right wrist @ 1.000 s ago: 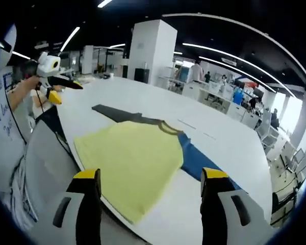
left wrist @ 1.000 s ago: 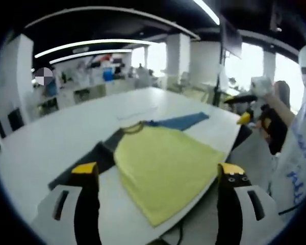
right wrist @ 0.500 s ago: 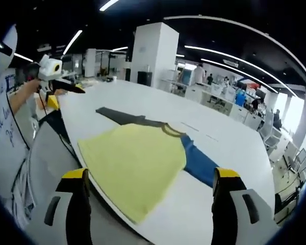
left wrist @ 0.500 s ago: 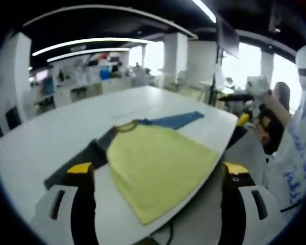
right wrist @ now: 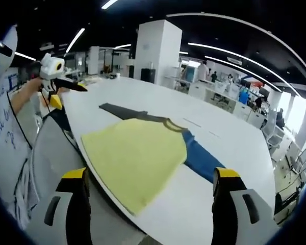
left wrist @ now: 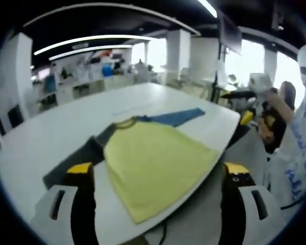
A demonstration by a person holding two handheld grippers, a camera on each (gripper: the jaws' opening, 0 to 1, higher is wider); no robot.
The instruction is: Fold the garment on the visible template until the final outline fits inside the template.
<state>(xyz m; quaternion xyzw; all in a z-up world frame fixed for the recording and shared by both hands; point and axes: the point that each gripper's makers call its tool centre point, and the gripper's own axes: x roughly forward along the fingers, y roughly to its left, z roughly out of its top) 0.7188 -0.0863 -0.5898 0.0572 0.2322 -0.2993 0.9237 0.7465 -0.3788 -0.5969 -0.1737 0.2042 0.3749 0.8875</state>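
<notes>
Both tools hover wide open and empty above the white worktop's near edge.

The left tool [left wrist: 155, 176] and right tool [right wrist: 149, 181] point at the yellow T-shirt with one dark grey and one blue sleeve [left wrist: 148, 158] [right wrist: 137, 153], lying flat, hem overhanging the worktop [left wrist: 51, 132] [right wrist: 229, 148] edge.

Yellow tee [left wrist: 153, 166] – flat, sleeves out
</notes>
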